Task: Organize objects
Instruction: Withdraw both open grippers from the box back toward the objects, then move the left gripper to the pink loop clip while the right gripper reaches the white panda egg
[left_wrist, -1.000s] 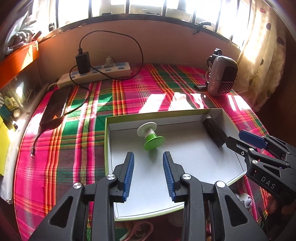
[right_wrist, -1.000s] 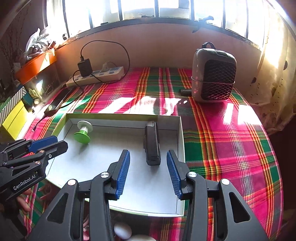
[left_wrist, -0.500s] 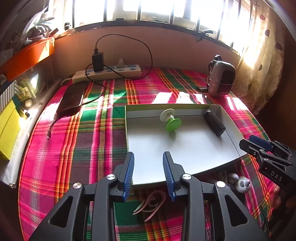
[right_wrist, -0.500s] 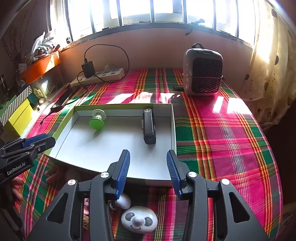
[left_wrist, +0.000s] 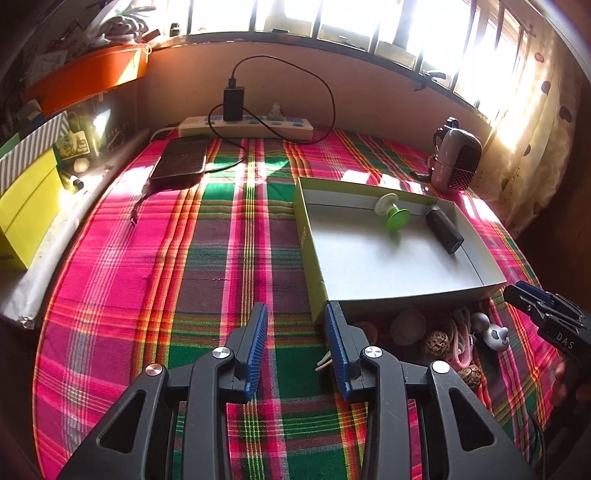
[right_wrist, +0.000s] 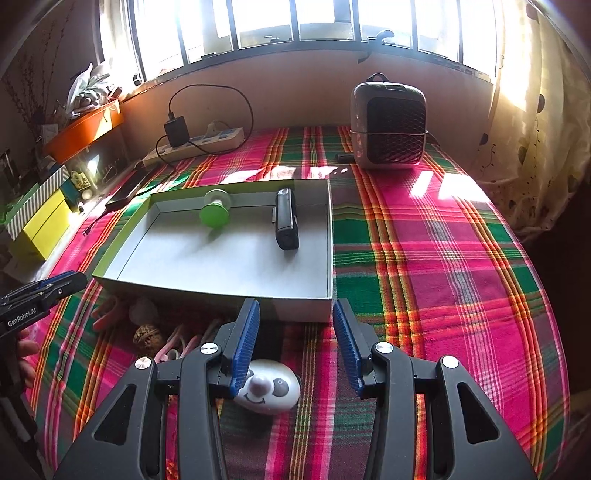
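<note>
Panda toy (right_wrist: 267, 387) lies at six o'clock from the box (right_wrist: 330, 236), under my empty, parted right gripper (right_wrist: 295, 345); looks light, hard, slippery. I'd pinch its sides.

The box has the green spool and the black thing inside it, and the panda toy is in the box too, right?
Not quite. The box does hold the green spool and the black thing, but the panda toy is not in it. The right wrist view shows it lying on the plaid cloth in front of the box, below the right gripper.
</note>
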